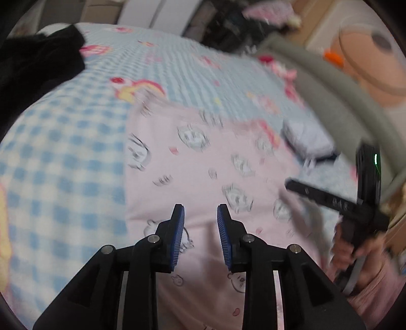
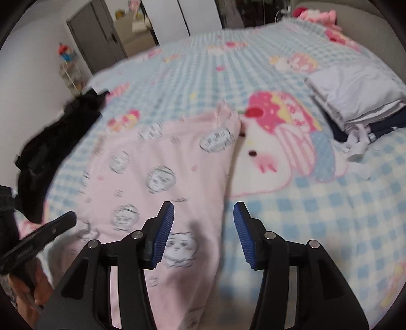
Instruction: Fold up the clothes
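Observation:
A pink garment printed with small cartoon faces (image 1: 208, 172) lies spread on the blue-checked bed cover (image 1: 63, 152); it also shows in the right wrist view (image 2: 162, 182). My left gripper (image 1: 200, 215) is open and empty, hovering over the garment's near part. My right gripper (image 2: 203, 215) is open and empty, above the garment's right edge. In the left wrist view the right gripper's body (image 1: 355, 203) shows at the right, held by a hand. In the right wrist view the left gripper's body (image 2: 38, 238) shows at the lower left.
A black garment (image 2: 55, 149) lies crumpled at the bed's left side, also in the left wrist view (image 1: 33, 66). A stack of folded white and dark clothes (image 2: 355, 99) sits at the right. The bed cover (image 2: 330, 215) carries large cartoon prints. Wardrobe doors (image 2: 177, 20) stand beyond.

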A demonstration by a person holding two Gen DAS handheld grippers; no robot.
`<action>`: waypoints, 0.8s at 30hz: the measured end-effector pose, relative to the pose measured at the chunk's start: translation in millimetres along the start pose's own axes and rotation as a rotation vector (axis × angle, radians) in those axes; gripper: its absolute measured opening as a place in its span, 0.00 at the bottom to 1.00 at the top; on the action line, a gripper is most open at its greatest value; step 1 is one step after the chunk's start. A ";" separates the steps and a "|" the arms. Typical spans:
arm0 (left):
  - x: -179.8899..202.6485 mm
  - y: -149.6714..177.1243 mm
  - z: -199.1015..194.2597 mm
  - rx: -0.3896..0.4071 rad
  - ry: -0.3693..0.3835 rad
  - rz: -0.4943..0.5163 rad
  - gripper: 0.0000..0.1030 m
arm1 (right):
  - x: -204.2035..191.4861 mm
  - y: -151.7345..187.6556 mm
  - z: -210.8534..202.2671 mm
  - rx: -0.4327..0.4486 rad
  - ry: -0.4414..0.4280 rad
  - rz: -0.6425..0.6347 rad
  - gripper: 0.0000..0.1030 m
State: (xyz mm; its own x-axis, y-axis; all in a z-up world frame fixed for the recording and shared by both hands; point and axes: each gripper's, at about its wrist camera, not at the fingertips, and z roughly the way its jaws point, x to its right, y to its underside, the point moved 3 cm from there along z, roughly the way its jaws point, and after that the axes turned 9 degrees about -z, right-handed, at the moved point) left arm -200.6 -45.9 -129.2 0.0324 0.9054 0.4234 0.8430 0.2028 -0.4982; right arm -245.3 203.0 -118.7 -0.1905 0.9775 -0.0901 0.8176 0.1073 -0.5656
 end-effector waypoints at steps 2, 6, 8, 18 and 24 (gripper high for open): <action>-6.1 4.2 12.7 -0.035 -0.097 0.016 0.27 | -4.1 5.0 20.1 -0.075 0.051 -0.087 0.49; -29.3 -4.4 1.2 -0.015 -0.082 -0.092 0.23 | 12.0 10.4 19.2 -0.076 0.105 -0.079 0.49; -31.5 -9.7 -4.4 -0.002 -0.081 -0.105 0.24 | 20.5 7.0 9.2 -0.060 0.089 -0.031 0.49; 7.1 -49.6 46.6 -0.096 -0.057 0.148 0.34 | -17.0 -42.2 33.5 -0.037 0.074 -0.205 0.50; -37.2 -72.7 45.8 -0.067 -0.107 0.060 0.12 | 21.6 -52.5 70.3 -0.082 0.135 -0.111 0.49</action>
State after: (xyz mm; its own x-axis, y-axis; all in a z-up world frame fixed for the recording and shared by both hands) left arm -287.7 -77.2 -143.4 0.0297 0.9504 0.3097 0.8755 0.1248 -0.4668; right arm -330.6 205.7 -148.6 -0.2117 0.9738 0.0836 0.8380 0.2249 -0.4971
